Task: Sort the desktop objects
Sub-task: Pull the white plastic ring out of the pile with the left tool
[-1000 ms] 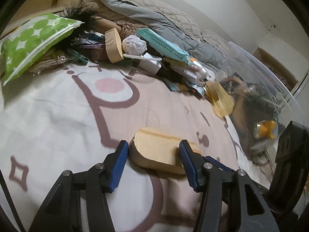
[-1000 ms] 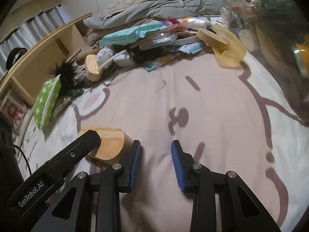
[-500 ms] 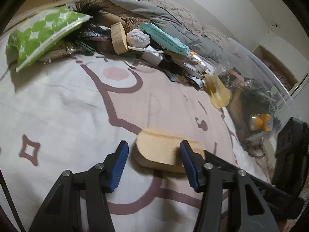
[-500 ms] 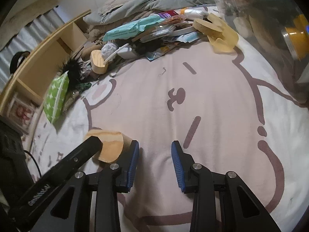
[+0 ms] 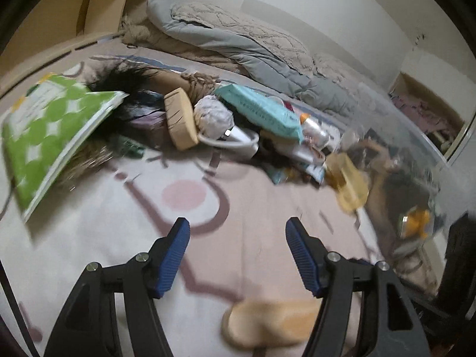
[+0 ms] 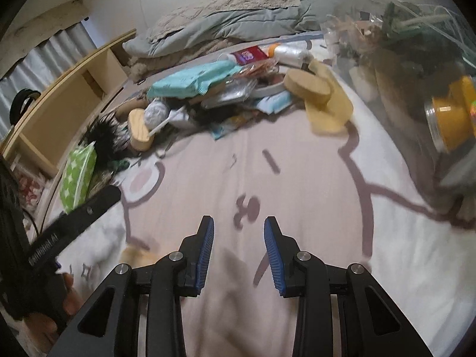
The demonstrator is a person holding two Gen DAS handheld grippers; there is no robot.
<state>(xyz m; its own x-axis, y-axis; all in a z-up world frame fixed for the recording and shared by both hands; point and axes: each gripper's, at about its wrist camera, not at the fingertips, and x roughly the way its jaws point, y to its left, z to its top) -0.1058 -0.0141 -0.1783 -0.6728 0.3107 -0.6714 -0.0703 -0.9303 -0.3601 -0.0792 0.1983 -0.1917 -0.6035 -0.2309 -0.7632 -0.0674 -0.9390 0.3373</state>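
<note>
1. Below and behind your left gripper [image 5: 238, 250], the wooden oval block [image 5: 270, 324] is lying flat on the printed blanket [image 5: 89, 238], blurred at the bottom of the left wrist view. A second ago it was sitting between those blue pads; now the jaws are standing wide apart with nothing between them, so you are letting it go and pulling away.

2. Judging by that, you are finishing the placement of one wooden piece in the bare part of the blanket, well apart from the clutter.

3. Ahead of your left gripper, the unsorted heap is waiting: a second wooden block [image 5: 180, 119] tipped on its edge, just beside a crumpled white ball [image 5: 212, 116], with a teal packet [image 5: 258, 110] to the right and a green spotted pouch [image 5: 56, 136] far to the left.

4. Your right gripper [image 6: 239, 253] is hovering over bare blanket with its jaws parted and holding nothing. To its left you are seeing the left tool's black finger, with a blurred glimpse of the released block [image 6: 136, 255] beneath it.

5. Forward and to the right of your right gripper, a third wooden oval [image 6: 306, 86] is resting on a yellow floppy item [image 6: 330, 110], close to the clear plastic bin [image 6: 416, 68].

6. My reading is that either remaining wooden piece is the natural next pick, to join the one you are leaving behind.
</note>
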